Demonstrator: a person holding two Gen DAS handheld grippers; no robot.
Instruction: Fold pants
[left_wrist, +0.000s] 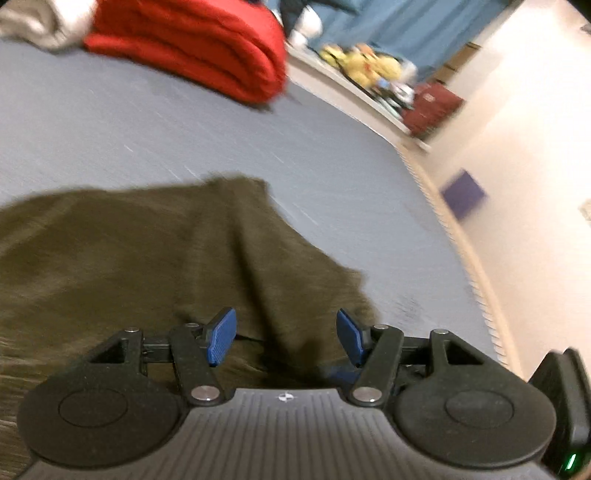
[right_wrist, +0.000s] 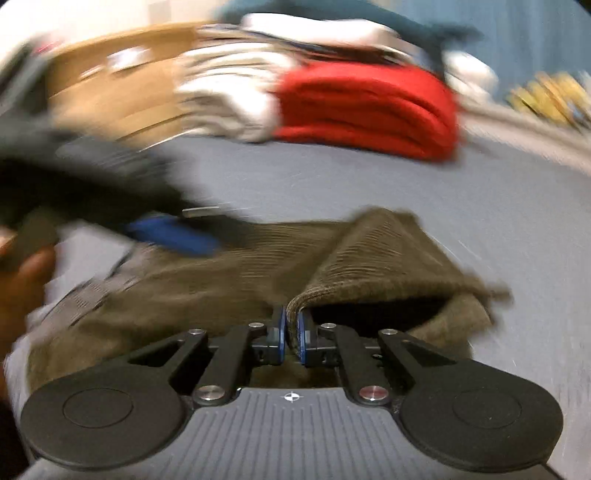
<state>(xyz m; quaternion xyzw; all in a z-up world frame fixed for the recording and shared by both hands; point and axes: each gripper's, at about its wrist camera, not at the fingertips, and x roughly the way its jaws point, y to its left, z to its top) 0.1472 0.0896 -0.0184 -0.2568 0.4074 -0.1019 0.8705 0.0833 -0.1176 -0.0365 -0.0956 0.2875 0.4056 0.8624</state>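
Note:
Olive-brown corduroy pants (left_wrist: 155, 251) lie on the grey-blue bed sheet (left_wrist: 147, 122). My left gripper (left_wrist: 286, 338) is open, its blue pads apart just above the pants, holding nothing. My right gripper (right_wrist: 291, 334) is shut on an edge of the pants (right_wrist: 369, 258) and lifts that fold a little off the layer below. The left gripper also shows in the right wrist view (right_wrist: 170, 232) as a blurred dark shape with blue pads over the left part of the pants. Both views are motion-blurred.
A folded red blanket (left_wrist: 207, 48) and pale folded laundry (right_wrist: 229, 99) lie at the far side of the bed. The bed edge (left_wrist: 461, 240) runs along the right, with floor, a purple item (left_wrist: 463, 194) and a red suitcase (left_wrist: 430, 107) beyond.

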